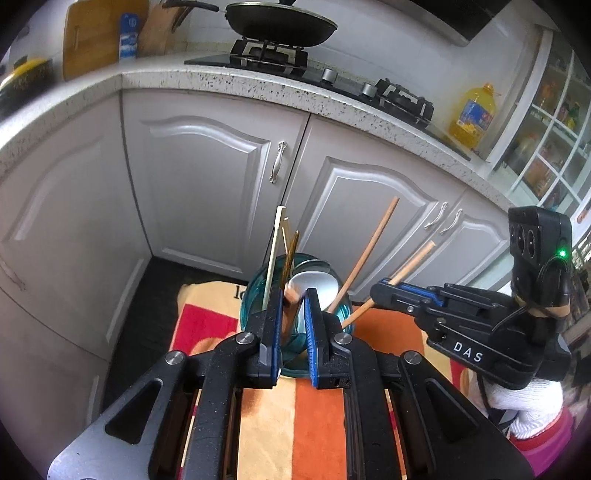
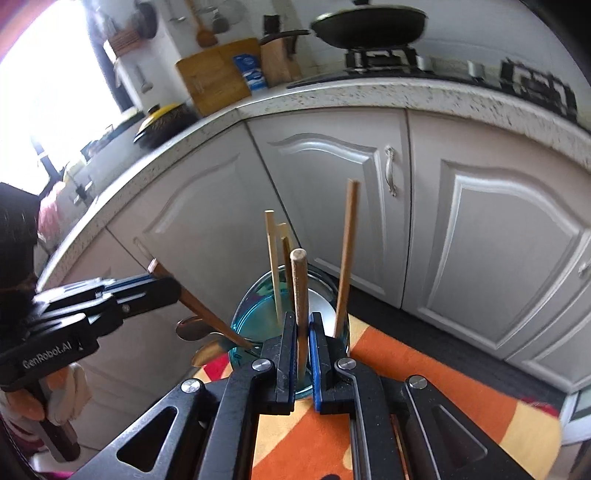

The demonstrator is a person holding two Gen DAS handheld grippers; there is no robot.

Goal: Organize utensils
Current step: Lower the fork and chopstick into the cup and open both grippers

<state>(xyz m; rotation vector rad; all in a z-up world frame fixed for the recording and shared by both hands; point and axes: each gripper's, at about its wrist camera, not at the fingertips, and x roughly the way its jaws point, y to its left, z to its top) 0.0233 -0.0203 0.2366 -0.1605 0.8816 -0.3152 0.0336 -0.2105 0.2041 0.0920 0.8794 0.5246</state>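
Note:
A teal glass jar [image 1: 255,295] stands on an orange striped cloth [image 1: 317,417]; it also shows in the right wrist view [image 2: 255,314]. Several chopsticks stand in it, among them a pale one [image 1: 275,254] and a brown one [image 1: 364,258]. My left gripper [image 1: 293,306] is shut on a flat brown wooden utensil [image 1: 291,314], seen slanting in the right wrist view [image 2: 199,306]. My right gripper [image 2: 303,325] is shut on a round wooden chopstick [image 2: 300,295], seen from the left wrist view [image 1: 406,271], its lower end beside the jar.
White cabinet doors [image 1: 207,177] and a speckled countertop [image 1: 236,86] rise close behind. A wok [image 1: 280,22] sits on the stove; an oil bottle [image 1: 472,114] stands right. Two metal spoons [image 2: 195,334] lie left of the jar. Dark floor [image 1: 147,295] lies beyond the cloth.

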